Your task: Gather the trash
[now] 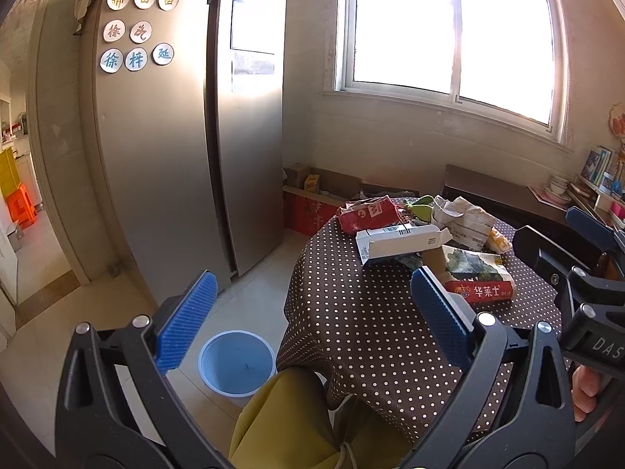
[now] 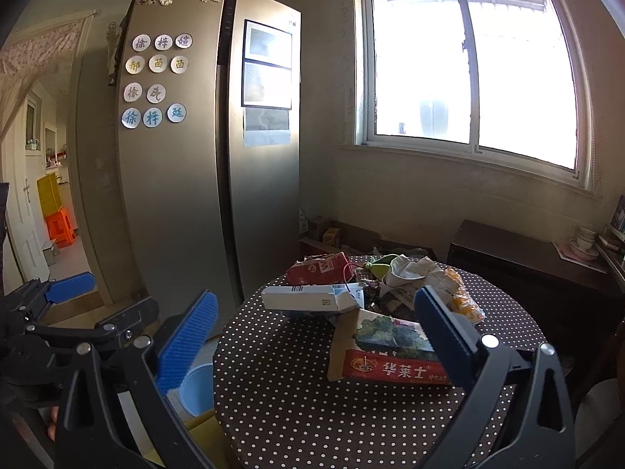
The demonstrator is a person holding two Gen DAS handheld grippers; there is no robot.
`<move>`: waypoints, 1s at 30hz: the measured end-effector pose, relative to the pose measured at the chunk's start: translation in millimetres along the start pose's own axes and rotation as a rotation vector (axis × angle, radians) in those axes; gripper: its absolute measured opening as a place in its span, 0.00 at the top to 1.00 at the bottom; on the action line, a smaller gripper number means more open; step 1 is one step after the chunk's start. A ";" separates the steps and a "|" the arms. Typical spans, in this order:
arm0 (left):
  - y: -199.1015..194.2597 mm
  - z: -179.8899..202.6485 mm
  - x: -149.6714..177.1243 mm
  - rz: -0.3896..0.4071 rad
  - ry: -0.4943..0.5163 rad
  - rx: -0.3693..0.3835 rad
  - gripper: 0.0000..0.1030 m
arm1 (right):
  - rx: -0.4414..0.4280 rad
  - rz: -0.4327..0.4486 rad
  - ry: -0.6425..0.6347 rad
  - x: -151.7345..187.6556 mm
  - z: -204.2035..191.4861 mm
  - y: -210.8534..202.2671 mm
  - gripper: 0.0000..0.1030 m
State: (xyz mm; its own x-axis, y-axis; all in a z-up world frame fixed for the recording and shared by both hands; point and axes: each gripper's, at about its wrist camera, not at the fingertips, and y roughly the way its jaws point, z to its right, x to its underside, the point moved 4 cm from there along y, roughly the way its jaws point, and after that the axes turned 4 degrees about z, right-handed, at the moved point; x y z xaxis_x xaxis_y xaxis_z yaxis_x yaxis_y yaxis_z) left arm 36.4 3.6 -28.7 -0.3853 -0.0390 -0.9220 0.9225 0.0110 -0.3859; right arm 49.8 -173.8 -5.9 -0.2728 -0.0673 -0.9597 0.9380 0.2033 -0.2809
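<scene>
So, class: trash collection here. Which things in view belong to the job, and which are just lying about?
Job:
- white carton
- red wrapper
- crumpled paper bag
- red-edged food bag
- blue bin
- left gripper, open
- right gripper, open

Lying about:
- fridge
- stacked bowls
- orange stool

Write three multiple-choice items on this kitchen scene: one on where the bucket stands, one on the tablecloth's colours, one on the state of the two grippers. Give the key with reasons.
1. Where is the blue bucket?
A. On the table
B. On the floor beside the table
C. On the windowsill

2. The tablecloth is
A. Brown with white dots
B. Plain green
C. Red striped

3. The left gripper and right gripper are
A. Both shut on trash
B. One open, one shut
C. Both open, holding nothing

Key: 1 B, it stands on the tiles below the table edge. 2 A, white dots cover the brown cloth. 3 C, the blue pads stand wide apart in each wrist view, and the trash pile lies untouched.
</scene>
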 end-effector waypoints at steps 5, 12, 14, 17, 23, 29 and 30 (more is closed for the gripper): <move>-0.2 -3.3 0.2 -0.004 -0.005 -0.011 0.05 | -0.040 -0.004 0.020 -1.2 -3.2 1.3 0.04; -1.7 -8.3 -0.1 -0.001 -0.017 -0.024 0.05 | -0.047 -0.010 0.016 0.0 -6.7 4.8 0.04; -1.5 -8.9 0.0 -0.004 -0.019 -0.023 0.05 | -0.048 -0.010 0.015 0.3 -7.0 5.1 0.04; -1.0 -9.2 -0.1 -0.004 -0.020 -0.023 0.05 | -0.049 -0.011 0.014 0.1 -7.5 5.1 0.04; 0.2 -9.5 0.4 -0.009 -0.019 -0.026 0.05 | -0.048 -0.012 0.013 -0.5 -8.8 5.6 0.04; 0.4 -8.7 0.8 -0.011 -0.017 -0.027 0.05 | -0.049 -0.015 0.016 0.5 -7.6 6.0 0.04; 0.6 -8.8 0.8 -0.012 -0.016 -0.027 0.06 | -0.049 -0.016 0.018 0.6 -7.3 6.1 0.04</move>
State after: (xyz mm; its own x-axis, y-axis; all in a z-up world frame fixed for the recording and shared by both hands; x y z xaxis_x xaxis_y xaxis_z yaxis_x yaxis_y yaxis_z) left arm 36.4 12.3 -30.0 -0.3954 -0.0555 -0.9168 0.9168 0.0374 -0.3977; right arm 53.8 -165.5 -8.3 -0.2923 -0.0534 -0.9548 0.9218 0.2501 -0.2962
